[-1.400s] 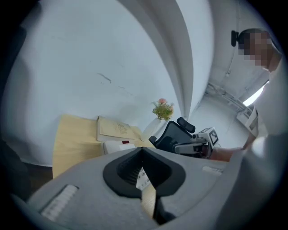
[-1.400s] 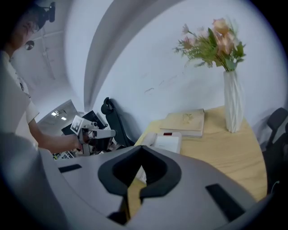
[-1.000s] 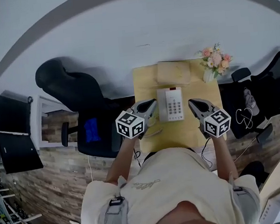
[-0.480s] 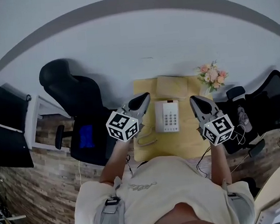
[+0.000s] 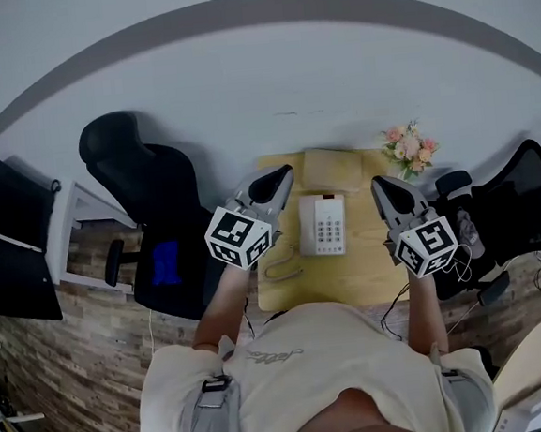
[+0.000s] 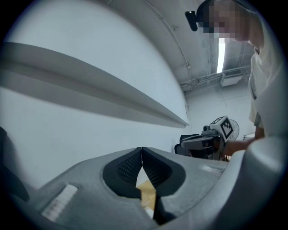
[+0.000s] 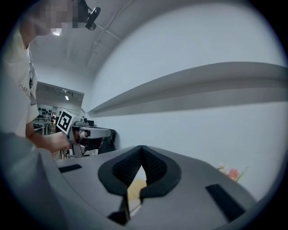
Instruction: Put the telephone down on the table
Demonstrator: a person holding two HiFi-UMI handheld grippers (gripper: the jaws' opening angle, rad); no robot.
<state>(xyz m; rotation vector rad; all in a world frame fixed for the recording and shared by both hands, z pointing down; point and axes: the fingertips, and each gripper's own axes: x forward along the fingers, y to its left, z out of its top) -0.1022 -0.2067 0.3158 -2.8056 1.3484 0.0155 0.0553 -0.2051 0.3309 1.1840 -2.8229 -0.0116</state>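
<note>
A white telephone (image 5: 325,224) with a keypad lies on the small wooden table (image 5: 373,258), its coiled cord (image 5: 280,271) hanging off the left side. My left gripper (image 5: 284,174) hovers high above the table's left edge, jaws shut and empty. My right gripper (image 5: 379,186) is held up over the right side, also shut on nothing. In the left gripper view the pads (image 6: 142,155) meet at the tip, facing a pale wall. The right gripper view shows its pads (image 7: 141,153) closed the same way. Neither gripper touches the telephone.
A tan box (image 5: 331,168) sits at the table's far edge, with a flower bunch (image 5: 410,146) at the far right corner. Black office chairs (image 5: 146,188) stand left, another chair (image 5: 522,188) right. A grey wall lies behind the table.
Both grippers have risen away from the table and rolled a little; they look larger and higher in the head view. The telephone has stayed where it was.
</note>
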